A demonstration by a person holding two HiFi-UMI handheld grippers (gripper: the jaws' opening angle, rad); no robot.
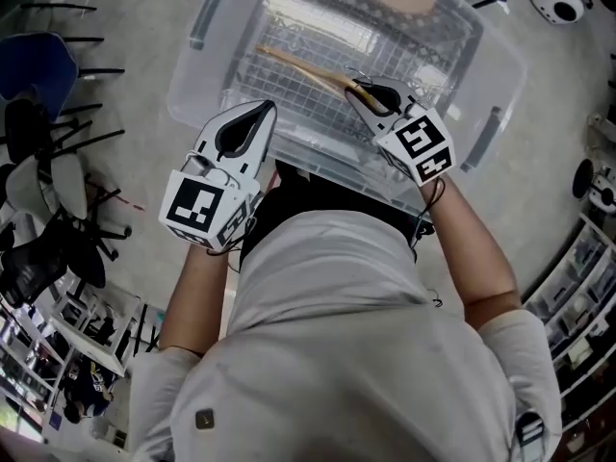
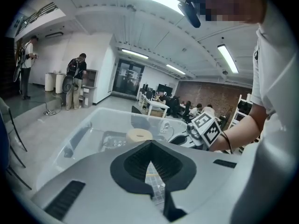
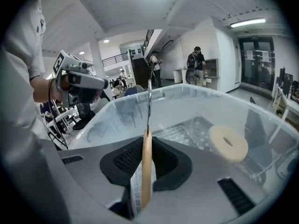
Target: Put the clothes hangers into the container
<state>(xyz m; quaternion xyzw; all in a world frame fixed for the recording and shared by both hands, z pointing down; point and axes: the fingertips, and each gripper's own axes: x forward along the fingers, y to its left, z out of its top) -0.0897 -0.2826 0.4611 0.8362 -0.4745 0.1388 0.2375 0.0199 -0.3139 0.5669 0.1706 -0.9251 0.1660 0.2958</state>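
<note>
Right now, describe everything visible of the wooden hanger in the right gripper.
The wooden hanger is pale, smooth wood with a thin metal hook continuing from its far end. The right gripper is shut on it, pads pressing both flat sides, so it stands edge-on between the jaws. In the head view one wooden arm reaches out to the left over the open clear container. Whether it touches anything inside cannot be told.

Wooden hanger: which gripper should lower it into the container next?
Likely right. The right gripper is shut on the wooden hanger, over the clear container; the left gripper is shut and empty.
</note>
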